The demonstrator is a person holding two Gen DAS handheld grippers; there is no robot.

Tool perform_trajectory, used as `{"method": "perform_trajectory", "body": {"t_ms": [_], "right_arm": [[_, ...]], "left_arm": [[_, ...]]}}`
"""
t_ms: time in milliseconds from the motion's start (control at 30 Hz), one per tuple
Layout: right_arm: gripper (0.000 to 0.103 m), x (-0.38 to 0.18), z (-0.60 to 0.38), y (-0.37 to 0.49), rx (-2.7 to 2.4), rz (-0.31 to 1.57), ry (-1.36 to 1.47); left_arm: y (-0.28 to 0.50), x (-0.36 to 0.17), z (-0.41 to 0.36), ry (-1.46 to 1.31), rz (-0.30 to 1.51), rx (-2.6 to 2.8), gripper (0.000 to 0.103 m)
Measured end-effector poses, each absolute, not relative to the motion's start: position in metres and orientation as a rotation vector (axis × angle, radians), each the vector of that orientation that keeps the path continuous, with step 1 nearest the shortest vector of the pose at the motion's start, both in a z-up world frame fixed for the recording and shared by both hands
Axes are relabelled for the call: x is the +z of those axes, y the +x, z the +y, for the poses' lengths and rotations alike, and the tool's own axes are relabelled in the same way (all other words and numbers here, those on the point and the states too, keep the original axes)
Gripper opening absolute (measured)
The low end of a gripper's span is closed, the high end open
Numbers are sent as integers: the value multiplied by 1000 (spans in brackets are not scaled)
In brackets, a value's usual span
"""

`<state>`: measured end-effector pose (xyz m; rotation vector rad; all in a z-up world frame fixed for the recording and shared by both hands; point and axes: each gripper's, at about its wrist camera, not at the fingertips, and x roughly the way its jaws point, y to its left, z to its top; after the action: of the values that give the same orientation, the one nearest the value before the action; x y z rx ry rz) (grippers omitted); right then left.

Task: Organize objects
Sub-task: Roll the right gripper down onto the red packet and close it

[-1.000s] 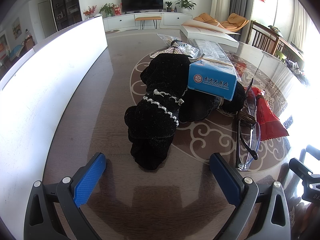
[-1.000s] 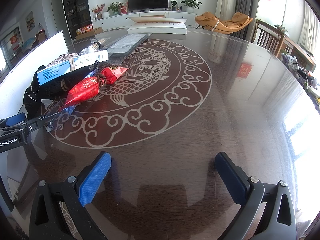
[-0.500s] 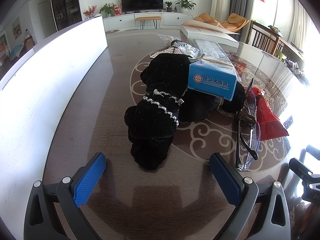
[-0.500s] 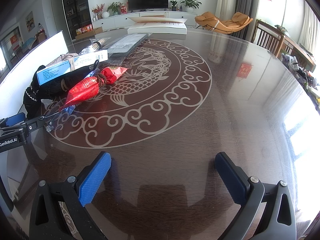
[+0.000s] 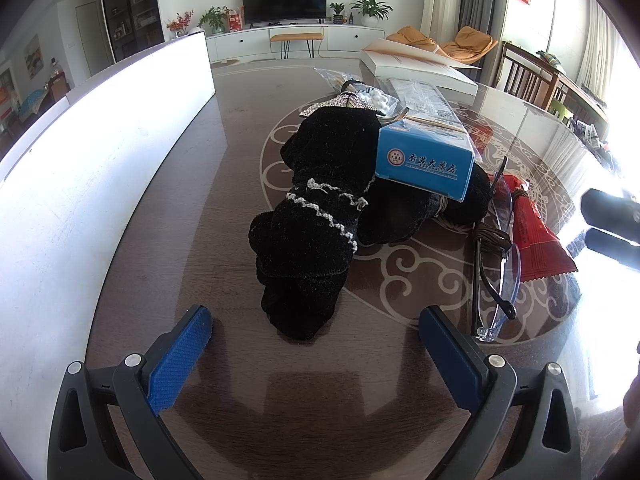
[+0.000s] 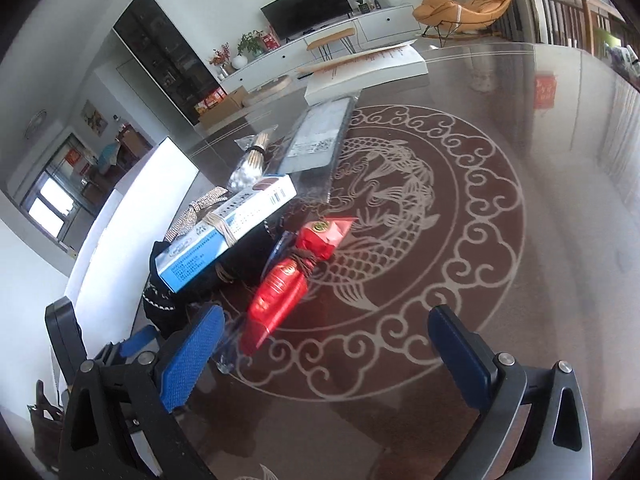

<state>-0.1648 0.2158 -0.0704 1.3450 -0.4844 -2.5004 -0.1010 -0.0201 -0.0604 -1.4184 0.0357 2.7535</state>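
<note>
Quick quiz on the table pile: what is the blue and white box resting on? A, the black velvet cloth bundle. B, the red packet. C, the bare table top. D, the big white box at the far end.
A: in the left wrist view the blue and white box sits propped on top of the black velvet bundle, with the red packet lying apart to its right on the table.

Bare table (image 6: pixel 540 208) lies open to the right of the red packet (image 6: pixel 280 296), while the black velvet bundle (image 5: pixel 316 216), the blue box (image 5: pixel 424 160) resting on it, and the glasses (image 5: pixel 496 264) (just beside the packet) crowd the left, walled by a white board (image 5: pixel 100 152).
</note>
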Motion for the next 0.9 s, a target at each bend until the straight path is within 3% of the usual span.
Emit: {"method": "perform_trajectory", "body": {"t_ms": [33,67,133,267,433,700,900], "right_arm": [[79,-75,206,-178,-2475,-462,1369],[58,-81,199,-188,-2449,-452,1394],[38,-90,195,-197,-2399,-488,1423],[28,-95,208,-181,-2404,-470,1416],[27,-96,244,-147,-2412,-485,1379],[28,-107,297,-114,-2324,-747,1271],[32,-93,308,-100,-2489,-558,1298]], "left_arm": [[-101,-60,-20,-1418,36,2754,103],[-100,-60,-20,-1418,36,2754,103],[-100,-60,-20,-1418,36,2754,103],[-101,-60,-20,-1418,36,2754,103],[-100,-60,-20,-1418,36,2754,103],[-100,-60,-20,-1419,36,2754,103],[-100,-60,-21,-1419,36,2754,103]]}}
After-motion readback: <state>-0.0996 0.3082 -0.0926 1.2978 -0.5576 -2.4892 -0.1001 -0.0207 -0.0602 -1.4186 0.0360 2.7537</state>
